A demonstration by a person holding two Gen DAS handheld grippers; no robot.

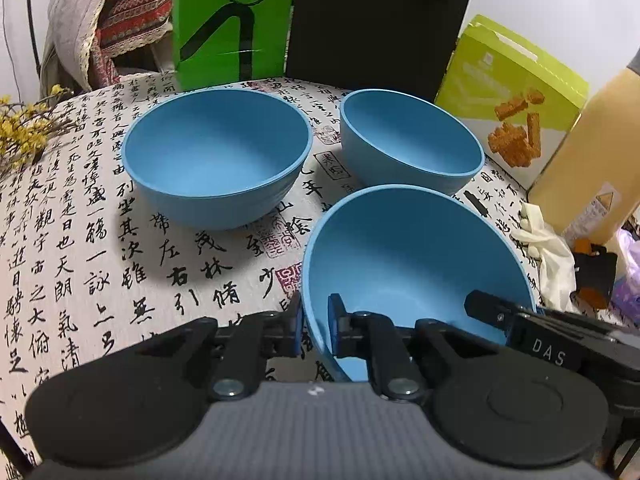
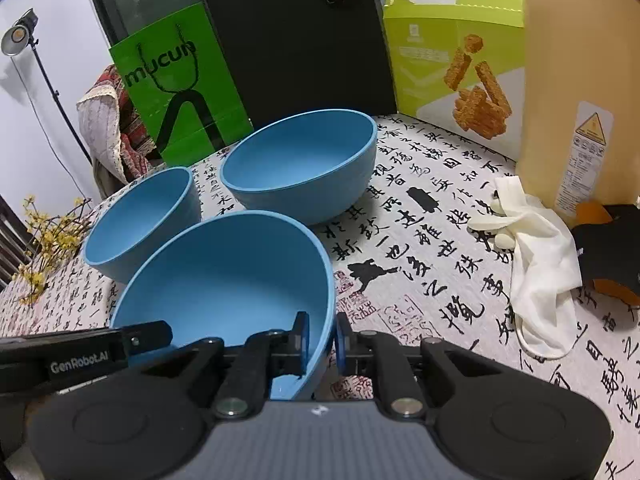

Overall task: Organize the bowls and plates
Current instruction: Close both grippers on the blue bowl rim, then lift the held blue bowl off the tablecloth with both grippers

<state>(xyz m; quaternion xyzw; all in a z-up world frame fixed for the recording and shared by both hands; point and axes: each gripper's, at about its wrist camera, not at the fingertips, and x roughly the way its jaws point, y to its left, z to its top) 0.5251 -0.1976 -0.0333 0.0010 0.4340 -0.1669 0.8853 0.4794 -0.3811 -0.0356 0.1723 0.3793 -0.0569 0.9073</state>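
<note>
Nearest the lens, the left claw is clamped on the left side of the near bowl's rim, 1 pad inside the wall and 1 outside. Across the same bowl, the right claw grips the opposite side of the rim in the same way. Each claw's housing cuts off the lower part of the bowl, so whether its base touches the worktop cannot be told. That bowl is plain matte blue, empty, and tilted.

2 more blue bowls sit farther back on the worktop's cloth, which is printed with black characters: a left bowl with faint ridges round its outside, and a right bowl partly hidden behind the near one. Both are empty.

Behind them stand a green bag, a black bag and a snack box. White gloves lie crumpled at the right.
</note>
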